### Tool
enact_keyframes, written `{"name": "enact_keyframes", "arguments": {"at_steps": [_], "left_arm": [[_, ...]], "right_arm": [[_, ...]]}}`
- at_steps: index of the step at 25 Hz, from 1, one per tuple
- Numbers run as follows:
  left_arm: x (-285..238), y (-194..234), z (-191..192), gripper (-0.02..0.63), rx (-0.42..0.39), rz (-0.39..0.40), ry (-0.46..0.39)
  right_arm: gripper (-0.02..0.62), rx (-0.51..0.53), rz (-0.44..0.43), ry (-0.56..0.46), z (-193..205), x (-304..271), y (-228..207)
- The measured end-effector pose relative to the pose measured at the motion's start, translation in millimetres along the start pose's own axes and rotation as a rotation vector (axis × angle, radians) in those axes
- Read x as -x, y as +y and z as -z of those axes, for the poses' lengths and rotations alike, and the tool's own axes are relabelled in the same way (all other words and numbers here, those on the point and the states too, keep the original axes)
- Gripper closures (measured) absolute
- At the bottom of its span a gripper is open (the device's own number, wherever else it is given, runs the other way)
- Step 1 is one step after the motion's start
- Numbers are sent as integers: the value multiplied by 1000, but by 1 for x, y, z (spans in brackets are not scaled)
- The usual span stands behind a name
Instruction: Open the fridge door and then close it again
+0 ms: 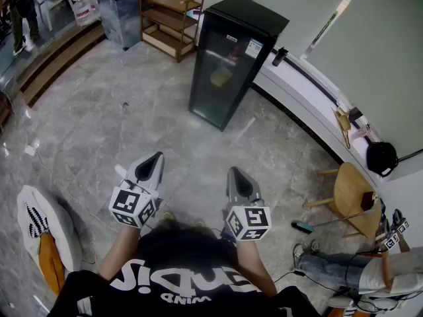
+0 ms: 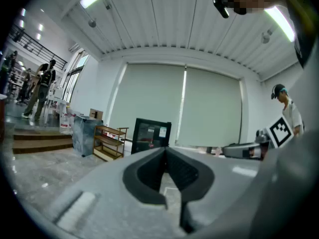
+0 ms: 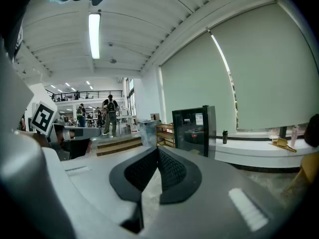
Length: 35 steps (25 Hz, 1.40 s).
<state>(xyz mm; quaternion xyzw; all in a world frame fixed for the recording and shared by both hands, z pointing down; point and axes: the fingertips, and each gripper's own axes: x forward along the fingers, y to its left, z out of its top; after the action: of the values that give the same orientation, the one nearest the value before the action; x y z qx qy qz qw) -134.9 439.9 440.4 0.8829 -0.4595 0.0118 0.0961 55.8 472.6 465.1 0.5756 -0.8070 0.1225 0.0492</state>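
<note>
Fridge (image 1: 228, 65) standing shut while both tongs are waiting closed

Steps (image 1: 56, 55) are running along the far left of the room, with a standing person (image 1: 20, 12) at their top. Nearer, at the left edge of the head view, a white and orange object (image 1: 41, 226) is lying on the grey stone floor (image 1: 99, 131) (I cannot tell what it is). Further back, a grey bin (image 1: 124, 8) is standing just beside a low wooden shelf (image 1: 168, 20). The left gripper (image 1: 156, 157) is being held out close to level, its jaws pressing together at the tips with nothing between them. Ahead of it and a little to the right, the black fridge is standing well apart from both grippers. Its glass door (image 1: 218, 81) is lying flush against the cabinet, and a white ledge (image 1: 310, 88) is running just beside it. Bare floor is stretching between the grippers and the door. The right gripper (image 1: 236, 172) is pointing the same way, its jaws likewise meeting at the tips and gripping nothing. A dark bottle (image 1: 279, 57) is standing on the ledge just right of the fridge, below pale blinds (image 1: 370, 51). Further right, a wooden stool (image 1: 350, 193) is standing near the ledge, and a seated person (image 1: 350, 269) is occupying the lower right corner.
</note>
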Motion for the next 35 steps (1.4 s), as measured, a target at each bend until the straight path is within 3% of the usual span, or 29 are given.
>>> {"name": "enact_keyframes", "arguments": {"at_steps": [21, 35], "left_arm": [[-9, 53, 4, 604, 10, 96, -1], [-70, 112, 2, 604, 25, 125, 15]], "right_arm": [[598, -79, 60, -36, 16, -36, 35], [598, -80, 95, -44, 4, -124, 17]]}}
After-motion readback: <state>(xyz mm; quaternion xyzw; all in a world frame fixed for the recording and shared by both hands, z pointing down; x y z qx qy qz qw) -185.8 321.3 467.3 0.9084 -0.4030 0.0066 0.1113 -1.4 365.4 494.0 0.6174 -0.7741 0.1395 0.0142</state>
